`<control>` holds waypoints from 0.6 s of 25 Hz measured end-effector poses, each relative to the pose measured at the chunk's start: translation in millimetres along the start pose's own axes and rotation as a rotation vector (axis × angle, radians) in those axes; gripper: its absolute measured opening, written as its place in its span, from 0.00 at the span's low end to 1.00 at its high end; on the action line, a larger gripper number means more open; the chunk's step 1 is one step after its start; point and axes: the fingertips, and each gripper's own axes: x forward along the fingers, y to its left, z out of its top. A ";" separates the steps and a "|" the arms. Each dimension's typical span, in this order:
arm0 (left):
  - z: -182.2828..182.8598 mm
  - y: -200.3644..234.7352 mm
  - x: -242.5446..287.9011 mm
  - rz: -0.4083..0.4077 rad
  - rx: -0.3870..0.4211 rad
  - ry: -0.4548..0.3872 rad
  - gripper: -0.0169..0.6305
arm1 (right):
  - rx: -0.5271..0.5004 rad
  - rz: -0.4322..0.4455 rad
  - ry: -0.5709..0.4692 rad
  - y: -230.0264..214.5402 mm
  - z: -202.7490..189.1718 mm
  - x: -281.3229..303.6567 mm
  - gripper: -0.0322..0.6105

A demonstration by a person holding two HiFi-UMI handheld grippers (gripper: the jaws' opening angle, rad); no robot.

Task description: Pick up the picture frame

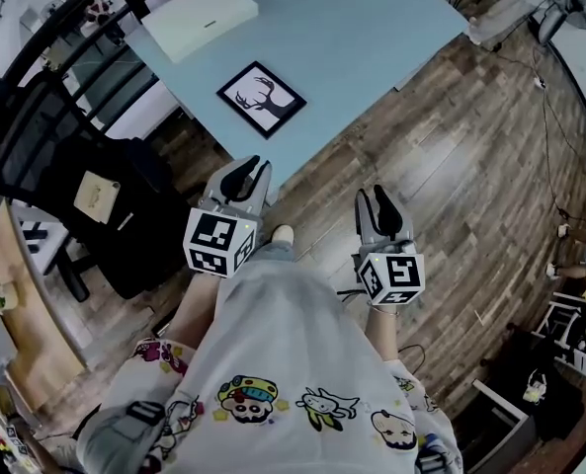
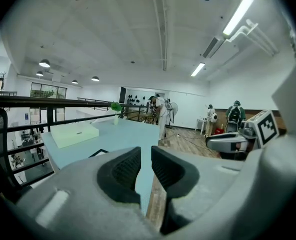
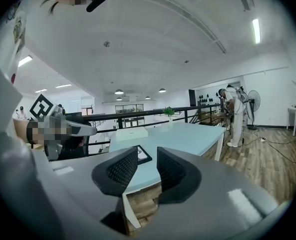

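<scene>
Abreast, left tongs (image 1: 247, 169) and right tongs (image 1: 374, 197), slightly nose-down.

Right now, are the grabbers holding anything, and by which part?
Nothing is held. The left gripper and the right gripper have jaws apart and empty; the picture frame lies on the table, beyond both.

Light-blue table (image 1: 372, 28) sits ahead of both grippers, its near corner just past the left gripper (image 1: 246, 171). The picture frame (image 1: 262, 99) lies flat on it: black border, deer silhouette. It's ahead and slightly left of the left gripper, further left of the right gripper (image 1: 379, 197), near the table's near edge. A pale flat box (image 1: 200, 13) lies beyond the frame, apart from it. There's a small green plant (image 3: 169, 112) at the far end. Wood-plank floor (image 1: 470, 146) is under the table.
</scene>
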 end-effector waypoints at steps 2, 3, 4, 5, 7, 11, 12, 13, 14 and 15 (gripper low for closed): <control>3.1 8.1 6.6 0.001 0.002 -0.004 0.11 | -0.002 -0.003 -0.005 -1.7 3.7 10.0 0.23; 4.2 12.0 9.5 0.003 0.001 -0.005 0.11 | -0.004 -0.004 -0.006 -1.9 5.5 14.7 0.23; 4.6 15.7 12.1 0.006 0.001 -0.005 0.11 | -0.008 -0.002 -0.006 -1.8 6.8 19.0 0.23; 4.3 18.9 14.1 0.009 -0.001 -0.003 0.11 | -0.011 0.000 -0.004 -1.4 7.5 22.7 0.23; 1.4 23.8 15.5 0.015 -0.008 0.004 0.11 | -0.015 0.005 0.006 -0.3 7.5 28.2 0.23; -7.0 36.4 14.3 0.042 -0.036 0.019 0.11 | -0.023 0.029 0.030 1.5 5.4 43.3 0.23; -8.6 40.7 14.1 0.053 -0.043 0.022 0.11 | -0.027 0.037 0.036 2.1 5.1 48.3 0.23; -9.6 45.4 14.0 0.064 -0.050 0.023 0.11 | -0.031 0.047 0.041 2.6 5.1 53.9 0.23; -10.3 50.5 14.0 0.077 -0.057 0.022 0.11 | -0.035 0.057 0.046 3.2 5.4 60.2 0.24; -10.7 56.0 14.4 0.091 -0.064 0.019 0.11 | -0.039 0.069 0.049 3.6 6.1 67.3 0.24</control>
